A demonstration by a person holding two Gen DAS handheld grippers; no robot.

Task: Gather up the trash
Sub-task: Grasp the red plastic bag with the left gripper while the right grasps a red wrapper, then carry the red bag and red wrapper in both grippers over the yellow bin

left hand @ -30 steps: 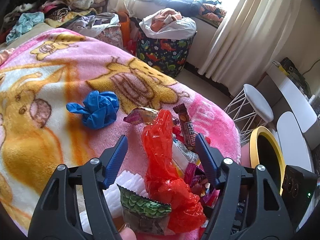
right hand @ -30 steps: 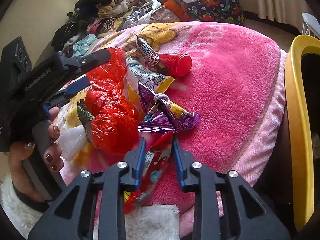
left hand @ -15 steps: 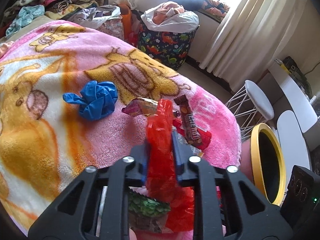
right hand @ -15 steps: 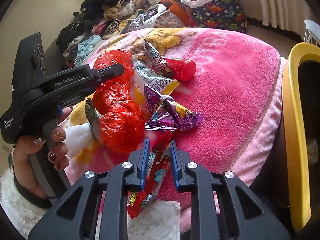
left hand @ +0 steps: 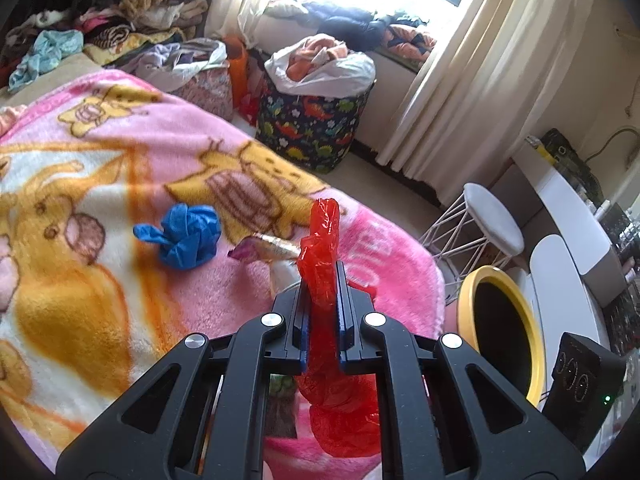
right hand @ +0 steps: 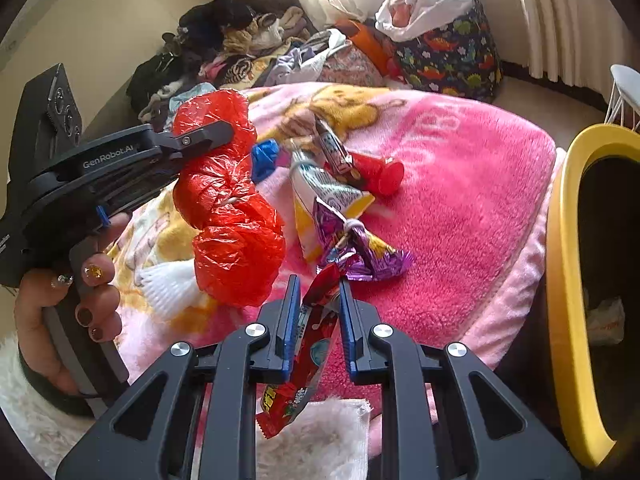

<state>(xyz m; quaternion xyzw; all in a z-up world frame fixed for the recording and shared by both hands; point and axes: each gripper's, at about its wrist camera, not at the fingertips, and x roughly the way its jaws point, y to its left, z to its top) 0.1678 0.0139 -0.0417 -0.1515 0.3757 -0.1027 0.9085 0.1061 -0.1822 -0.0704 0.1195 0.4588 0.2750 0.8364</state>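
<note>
My left gripper is shut on a crumpled red plastic bag, lifted off the pink cartoon blanket; the same red bag hangs from that gripper in the right wrist view. My right gripper is shut on a red snack wrapper, raised slightly. On the blanket lie a purple foil wrapper, a white-yellow packet, a chocolate bar wrapper, a red capped tube, a blue glove ball and a white cupcake liner.
A yellow-rimmed bin stands right of the bed, also seen as the yellow rim. A dinosaur-print laundry basket, a white wire stool, clothes piles and curtains lie beyond. A hand holds the left gripper's handle.
The left gripper closed on the red bag and lifted it off the blanket. The right gripper rose a little with the red snack wrapper pinched in it.
</note>
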